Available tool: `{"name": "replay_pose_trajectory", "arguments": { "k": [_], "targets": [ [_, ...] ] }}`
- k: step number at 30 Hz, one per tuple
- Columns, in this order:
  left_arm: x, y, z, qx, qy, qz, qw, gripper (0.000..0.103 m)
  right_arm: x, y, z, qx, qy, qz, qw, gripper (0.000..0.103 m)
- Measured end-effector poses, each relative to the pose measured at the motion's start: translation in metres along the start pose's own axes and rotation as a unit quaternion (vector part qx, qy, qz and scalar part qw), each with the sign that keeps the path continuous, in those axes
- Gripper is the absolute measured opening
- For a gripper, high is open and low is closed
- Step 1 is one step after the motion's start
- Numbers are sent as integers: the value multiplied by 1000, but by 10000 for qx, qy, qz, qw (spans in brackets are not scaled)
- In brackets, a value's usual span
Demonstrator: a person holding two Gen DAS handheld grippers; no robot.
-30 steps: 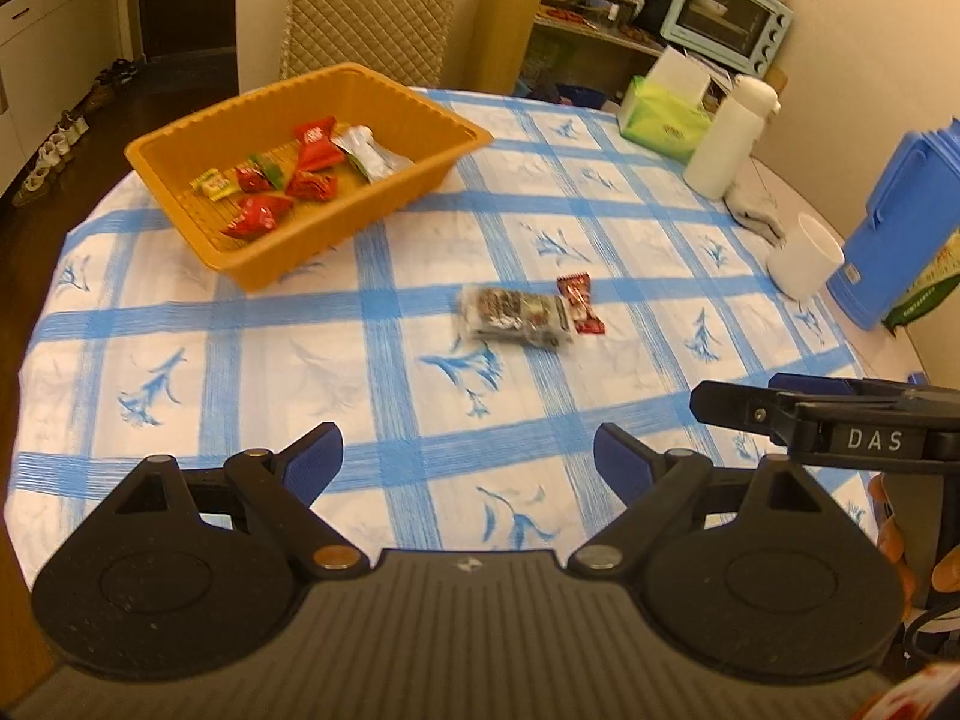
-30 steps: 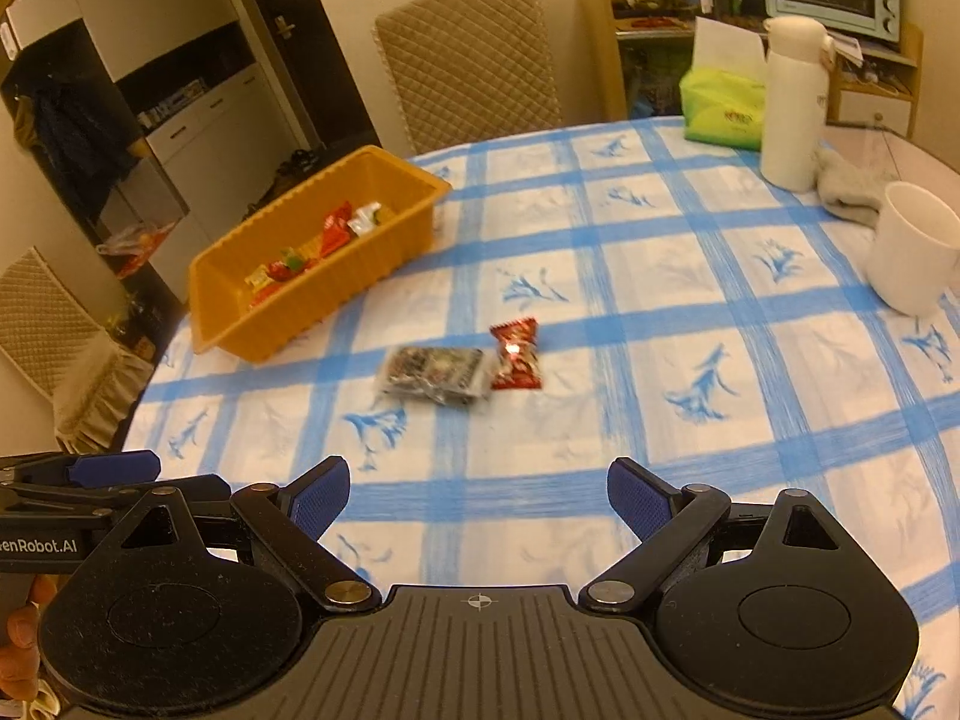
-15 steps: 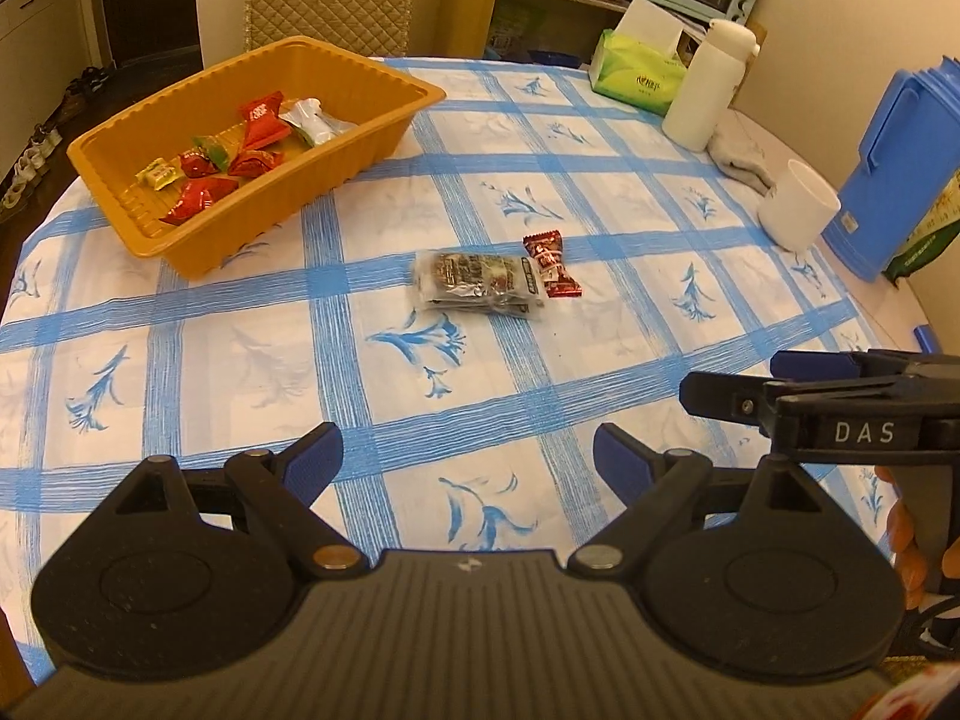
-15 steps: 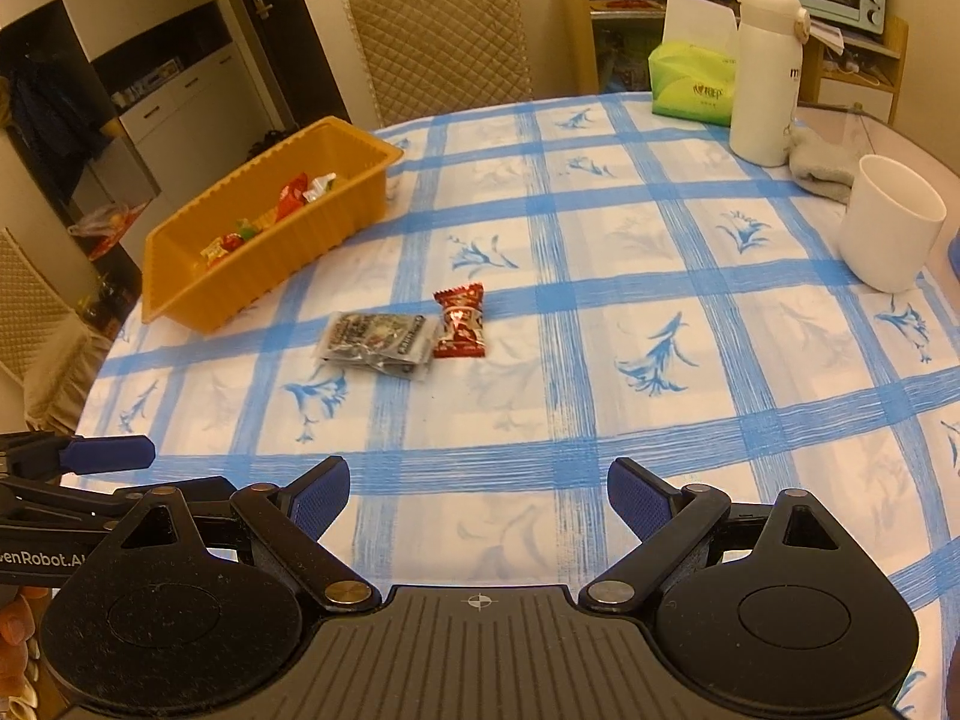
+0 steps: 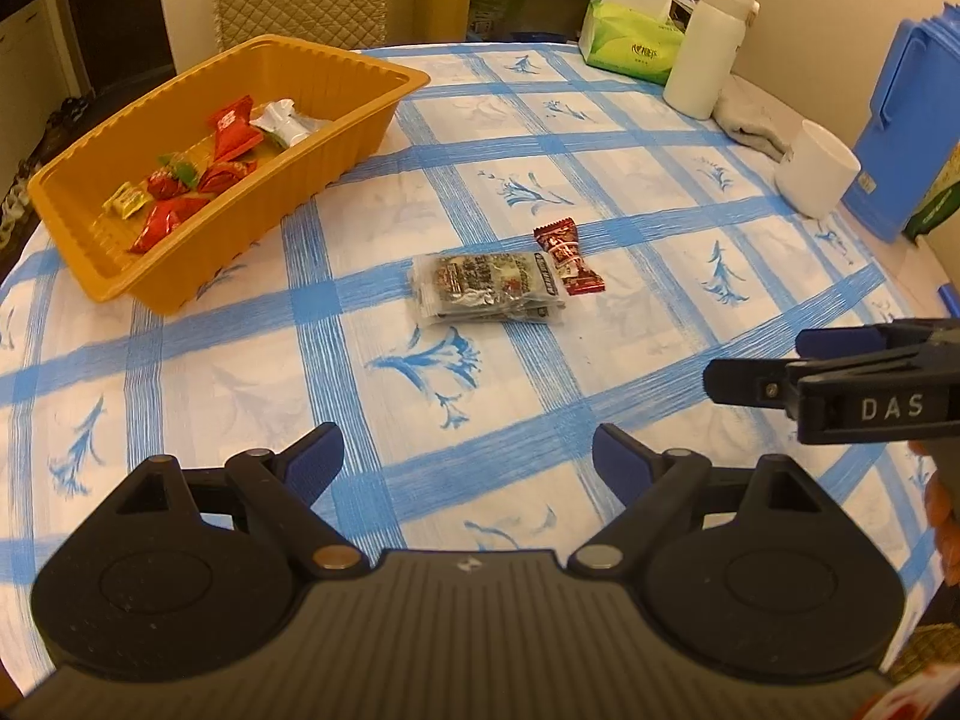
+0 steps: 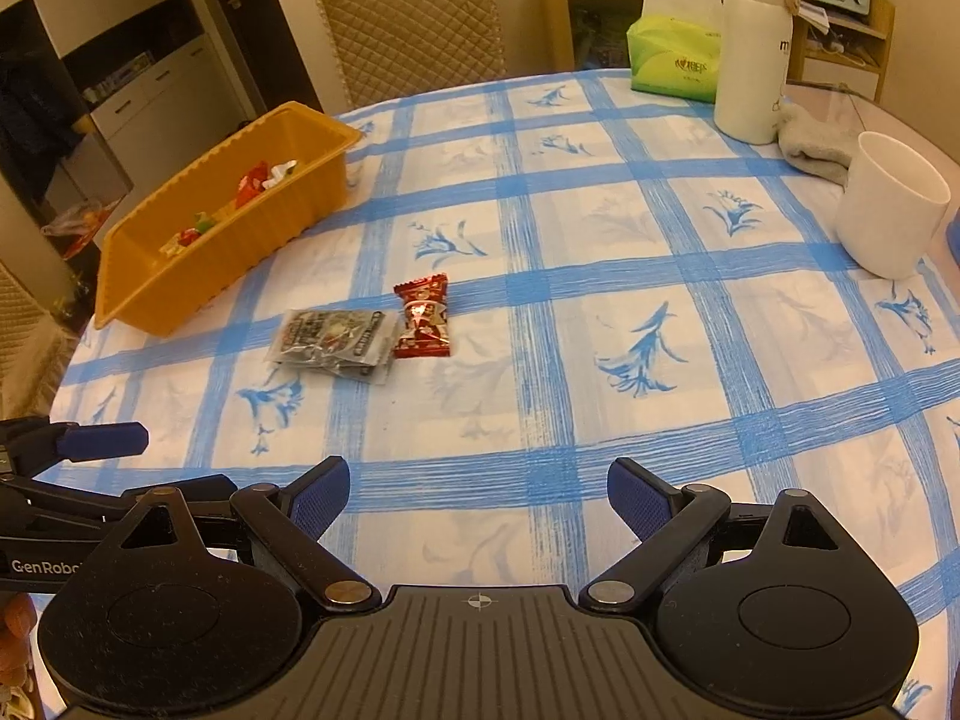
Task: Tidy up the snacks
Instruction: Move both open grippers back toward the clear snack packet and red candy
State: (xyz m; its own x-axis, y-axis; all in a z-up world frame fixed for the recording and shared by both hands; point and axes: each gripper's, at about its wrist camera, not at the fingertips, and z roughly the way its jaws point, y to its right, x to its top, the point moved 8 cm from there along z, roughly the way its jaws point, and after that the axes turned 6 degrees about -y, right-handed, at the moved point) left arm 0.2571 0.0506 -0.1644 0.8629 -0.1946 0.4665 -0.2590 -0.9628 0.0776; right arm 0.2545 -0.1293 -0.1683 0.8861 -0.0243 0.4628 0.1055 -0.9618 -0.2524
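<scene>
An orange tray (image 5: 360,120) (image 6: 288,210) holding several wrapped candies stands at the table's far left. A clear-wrapped dark snack pack (image 5: 486,288) (image 6: 330,342) and a red candy (image 5: 567,255) (image 6: 423,318) lie side by side in the middle of the blue-checked tablecloth. My left gripper (image 5: 468,462) is open and empty, above the cloth short of the pack. My right gripper (image 6: 478,495) is open and empty, short of the red candy. Each gripper shows at the other view's edge.
A white cup (image 6: 888,204), a white flask (image 6: 753,48), a grey cloth (image 6: 816,144) and a green tissue pack (image 6: 675,57) stand at the far right. A blue jug (image 5: 906,132) is at the right edge. A quilted chair (image 6: 414,18) stands behind the table.
Both grippers have moved forward toward the two snacks, which now look larger and nearer. Both stay open. Nothing on the table has moved.
</scene>
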Motion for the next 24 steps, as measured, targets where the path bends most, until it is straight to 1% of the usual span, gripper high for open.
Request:
{"name": "replay_pose_trajectory", "arguments": {
  "k": [11, 24],
  "targets": [
    [25, -4, 26, 103, 31, 573, 9983, 89, 15, 10, 16, -156, -3, 170, 9997, 92],
    [50, 6, 59, 189, 63, 1262, 9918, 89, 25, 28, 21, -310, 21, 493, 9983, 92]
  ]
}}
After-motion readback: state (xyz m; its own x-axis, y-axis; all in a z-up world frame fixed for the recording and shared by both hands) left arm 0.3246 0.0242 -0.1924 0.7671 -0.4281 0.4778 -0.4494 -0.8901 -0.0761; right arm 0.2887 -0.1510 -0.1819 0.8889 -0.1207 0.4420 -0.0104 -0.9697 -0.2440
